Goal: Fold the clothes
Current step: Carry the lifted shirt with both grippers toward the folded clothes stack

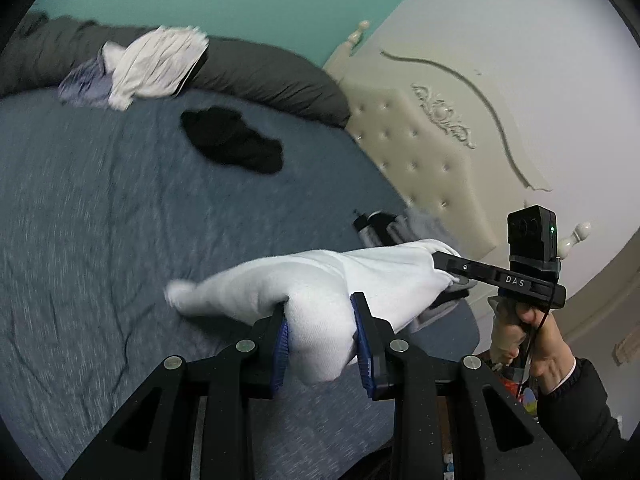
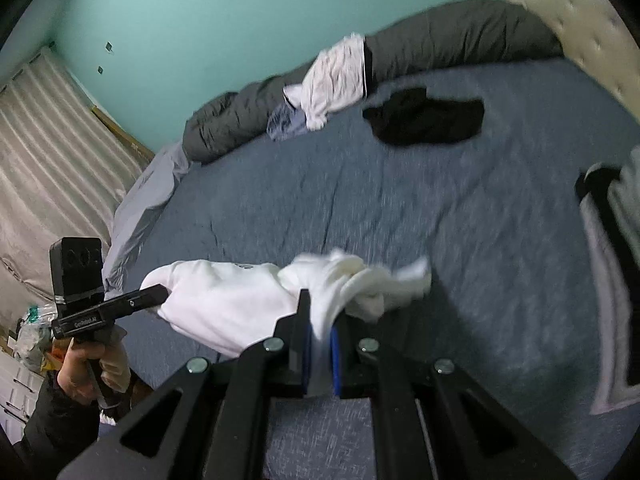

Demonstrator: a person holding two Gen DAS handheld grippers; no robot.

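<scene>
The white garment (image 1: pixel 320 280) hangs stretched above the bed (image 1: pixel 100 220) between both tools: the left gripper (image 1: pixel 320 332) is clamped on one bunched end, the right gripper (image 2: pixel 320 334) pinches the other. It looks light, soft and limp, so edges or corners offer the surest hold.

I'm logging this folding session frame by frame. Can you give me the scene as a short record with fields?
surface: blue bed cover
held item: white garment, lifted between both claws
left claw: shut on one end of the white garment
right claw: shut on the other end, loose end bunched past its tips
other clothes: black garment lying flat; white and lavender pile against the grey duvet roll
fold state: not yet folded
</scene>
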